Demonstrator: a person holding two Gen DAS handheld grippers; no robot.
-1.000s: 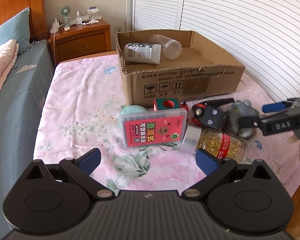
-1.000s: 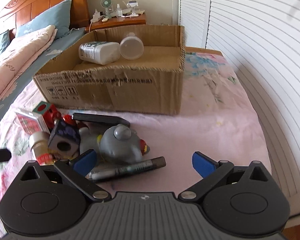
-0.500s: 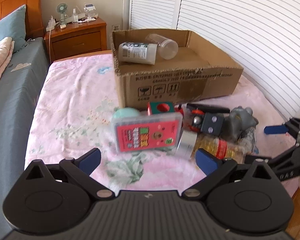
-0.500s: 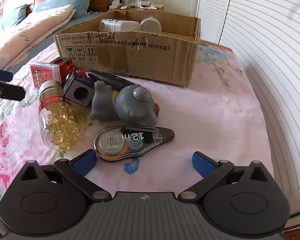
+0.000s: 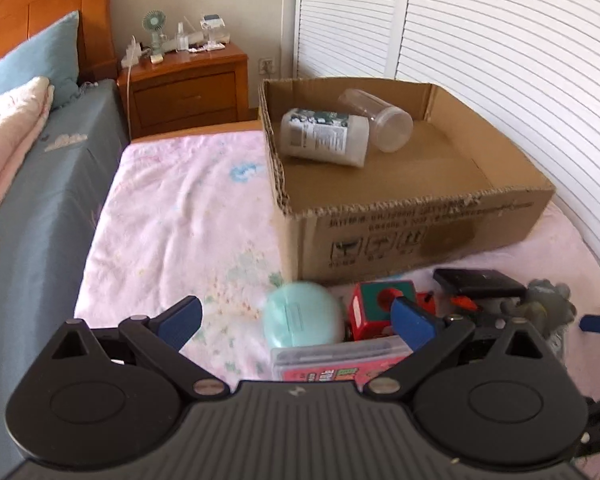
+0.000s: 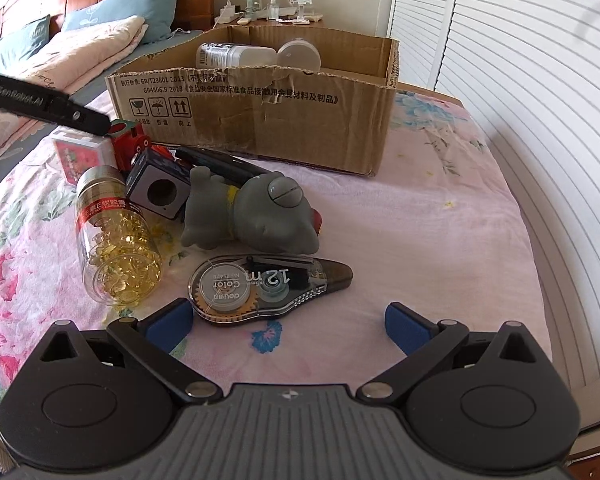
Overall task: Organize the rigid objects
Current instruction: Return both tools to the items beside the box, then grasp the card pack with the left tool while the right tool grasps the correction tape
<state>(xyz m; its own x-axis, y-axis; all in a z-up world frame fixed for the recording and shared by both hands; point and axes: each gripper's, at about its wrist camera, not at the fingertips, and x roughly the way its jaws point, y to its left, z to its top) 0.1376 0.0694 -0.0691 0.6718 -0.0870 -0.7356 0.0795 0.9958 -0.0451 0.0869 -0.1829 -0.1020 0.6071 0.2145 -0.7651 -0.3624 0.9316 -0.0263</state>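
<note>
Brown corrugated cardboard box (image 6: 260,120) is seen on the pink floral bedsheet (image 6: 420,232), with a grey rubber animal toy (image 6: 256,216) and clear tape dispenser (image 6: 268,284) in front. Both the left gripper (image 5: 296,322) and right gripper (image 6: 286,320) are spread wide, nothing held.
</note>
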